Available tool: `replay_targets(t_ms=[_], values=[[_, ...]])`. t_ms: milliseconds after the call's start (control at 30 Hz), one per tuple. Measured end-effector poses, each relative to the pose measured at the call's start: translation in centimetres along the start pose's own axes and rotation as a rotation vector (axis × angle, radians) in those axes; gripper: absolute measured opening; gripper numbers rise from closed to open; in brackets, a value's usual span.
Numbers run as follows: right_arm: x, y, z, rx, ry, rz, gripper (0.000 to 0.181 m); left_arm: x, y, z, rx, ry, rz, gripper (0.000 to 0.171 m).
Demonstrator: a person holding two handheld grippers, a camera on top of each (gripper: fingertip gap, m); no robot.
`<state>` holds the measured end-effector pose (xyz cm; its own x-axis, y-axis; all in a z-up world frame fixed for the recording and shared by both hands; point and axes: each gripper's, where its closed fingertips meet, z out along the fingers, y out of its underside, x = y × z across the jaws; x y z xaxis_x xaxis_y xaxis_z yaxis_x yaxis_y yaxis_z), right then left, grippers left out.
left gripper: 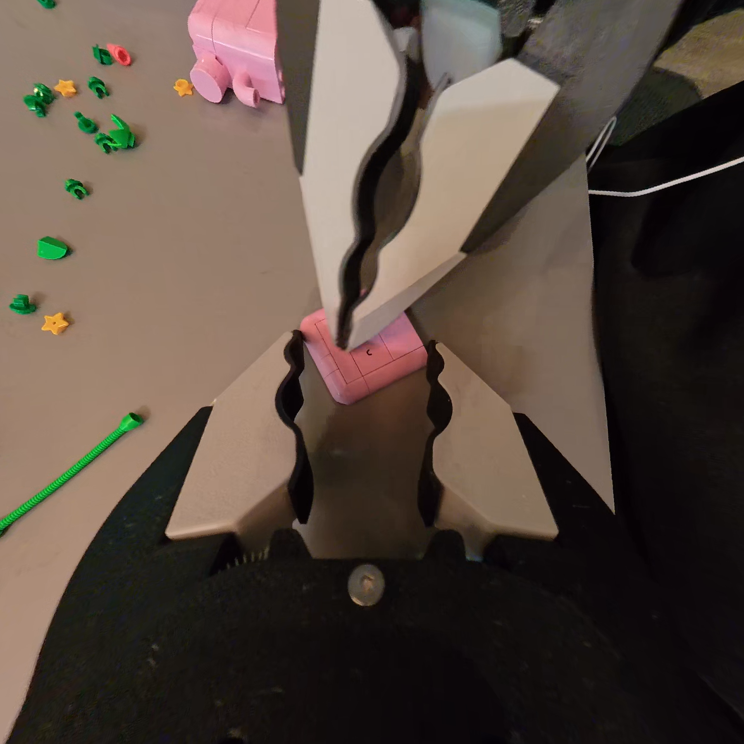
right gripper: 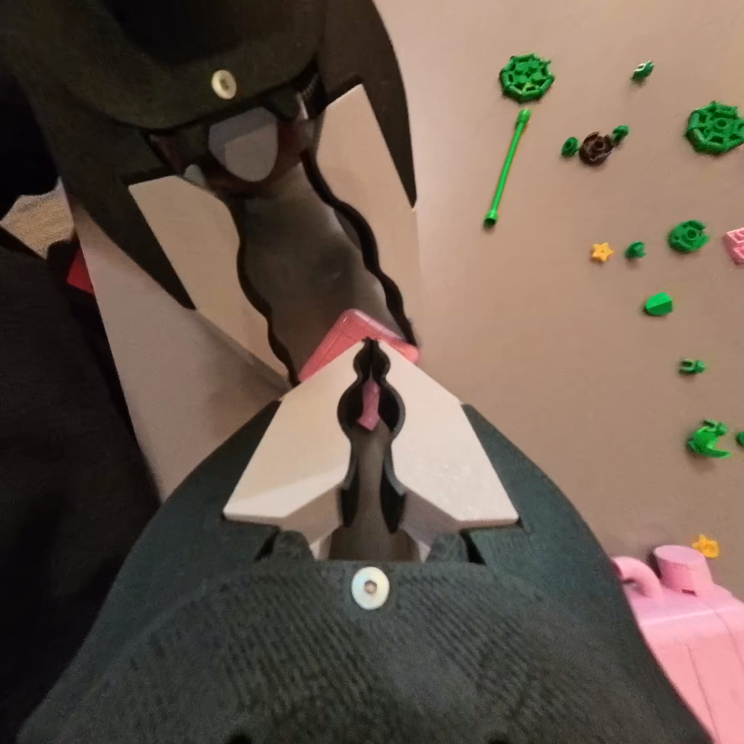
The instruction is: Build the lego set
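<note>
While most loose parts lie unused, I judge the build barely half done. My left gripper (left gripper: 364,342) has its fingers spread wide around the rounded pink tiled plastic block (left gripper: 374,364), steadying it at the grey tabletop (left gripper: 201,282) edge. My right gripper (right gripper: 371,342) has its fingers closed on a small pink piece (right gripper: 368,406), tips on that block. Left of the block lie green plastic bits (left gripper: 116,137) and yellow stars (left gripper: 55,323); beyond them stands the large pink brick body (left gripper: 237,52).
</note>
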<state>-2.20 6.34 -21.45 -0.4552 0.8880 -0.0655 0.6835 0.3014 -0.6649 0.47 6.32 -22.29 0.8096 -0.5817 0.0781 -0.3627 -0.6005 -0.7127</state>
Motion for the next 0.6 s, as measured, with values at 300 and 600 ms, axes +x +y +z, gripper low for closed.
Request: replay_targets(t_ms=[300, 600], values=[[2.0, 1.3, -2.5, 0.005, 0.063, 0.005, 0.0, 0.0, 0.0, -0.1, 0.003, 0.002, -0.002, 0.058], [2.5, 3.6, -2.8, 0.071, 0.119, 0.01, 0.01, -1.6, 0.3, -0.4, -0.002, -0.071, -0.013, 0.062]])
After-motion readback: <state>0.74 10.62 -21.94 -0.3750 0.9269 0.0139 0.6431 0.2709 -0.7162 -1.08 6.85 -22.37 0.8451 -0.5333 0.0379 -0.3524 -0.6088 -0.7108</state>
